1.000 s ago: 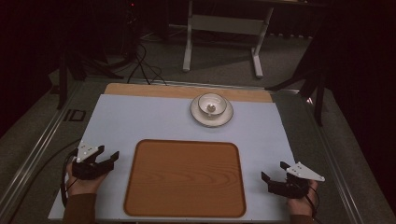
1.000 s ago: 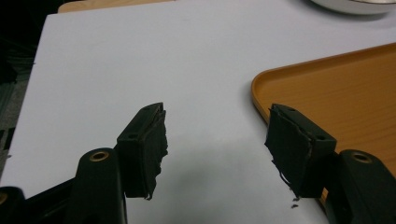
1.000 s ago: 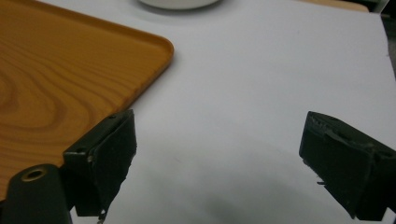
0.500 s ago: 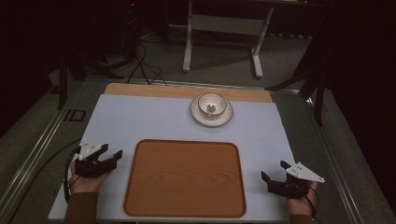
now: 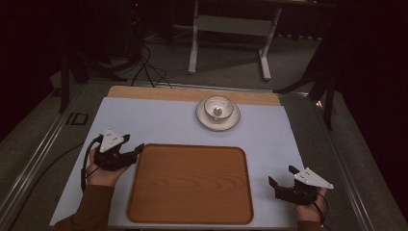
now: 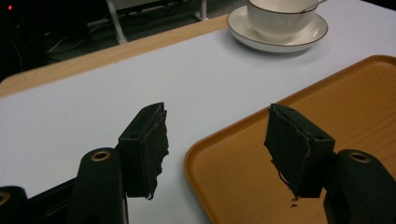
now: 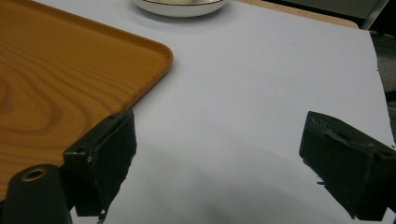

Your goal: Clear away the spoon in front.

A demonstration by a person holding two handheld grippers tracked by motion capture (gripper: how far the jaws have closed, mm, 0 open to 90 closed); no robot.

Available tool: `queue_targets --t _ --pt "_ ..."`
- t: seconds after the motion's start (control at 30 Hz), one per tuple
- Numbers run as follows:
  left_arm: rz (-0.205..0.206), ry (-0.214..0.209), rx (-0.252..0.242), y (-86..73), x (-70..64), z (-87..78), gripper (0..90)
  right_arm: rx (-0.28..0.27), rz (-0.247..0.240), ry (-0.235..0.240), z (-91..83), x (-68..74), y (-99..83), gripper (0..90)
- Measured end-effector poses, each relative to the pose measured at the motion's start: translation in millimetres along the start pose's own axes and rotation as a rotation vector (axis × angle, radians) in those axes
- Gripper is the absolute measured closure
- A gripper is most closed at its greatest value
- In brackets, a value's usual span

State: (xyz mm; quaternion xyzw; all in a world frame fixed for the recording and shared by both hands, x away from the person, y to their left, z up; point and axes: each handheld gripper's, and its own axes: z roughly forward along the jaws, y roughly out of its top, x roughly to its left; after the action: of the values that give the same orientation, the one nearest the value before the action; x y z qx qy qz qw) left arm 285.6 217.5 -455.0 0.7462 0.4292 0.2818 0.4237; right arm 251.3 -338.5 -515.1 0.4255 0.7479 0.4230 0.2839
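The left gripper (image 5: pixel 133 150) and the right gripper (image 5: pixel 281 177) both stand with jaws spread wide, each held in one hand.

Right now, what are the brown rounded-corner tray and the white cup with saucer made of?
Brown rounded-corner tray: looks like wood or wood-print laminate, with visible grain and a satin sheen. White cup with saucer: probably glazed ceramic, glossy with a thin dark rim line.

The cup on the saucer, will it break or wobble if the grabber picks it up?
The cup looks like thin white china, so it is probably fragile. It sits loose on the saucer, so pushing it may make it slide or rattle. A spoon seems to rest inside and could tip out.
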Motion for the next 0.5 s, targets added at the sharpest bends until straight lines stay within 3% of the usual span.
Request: queue_targets --t 0.3,0.5 --pt "0.051 -0.042 0.004 20.0 -12.2 19.9 38.3 -0.004 -0.003 0.004 0.1 0.2 0.0 10.9" --pt "0.057 -0.066 -0.008 28.6 -20.3 29.6 38.4 -0.003 -0.003 0.003 0.0 -0.2 -0.3 10.9"
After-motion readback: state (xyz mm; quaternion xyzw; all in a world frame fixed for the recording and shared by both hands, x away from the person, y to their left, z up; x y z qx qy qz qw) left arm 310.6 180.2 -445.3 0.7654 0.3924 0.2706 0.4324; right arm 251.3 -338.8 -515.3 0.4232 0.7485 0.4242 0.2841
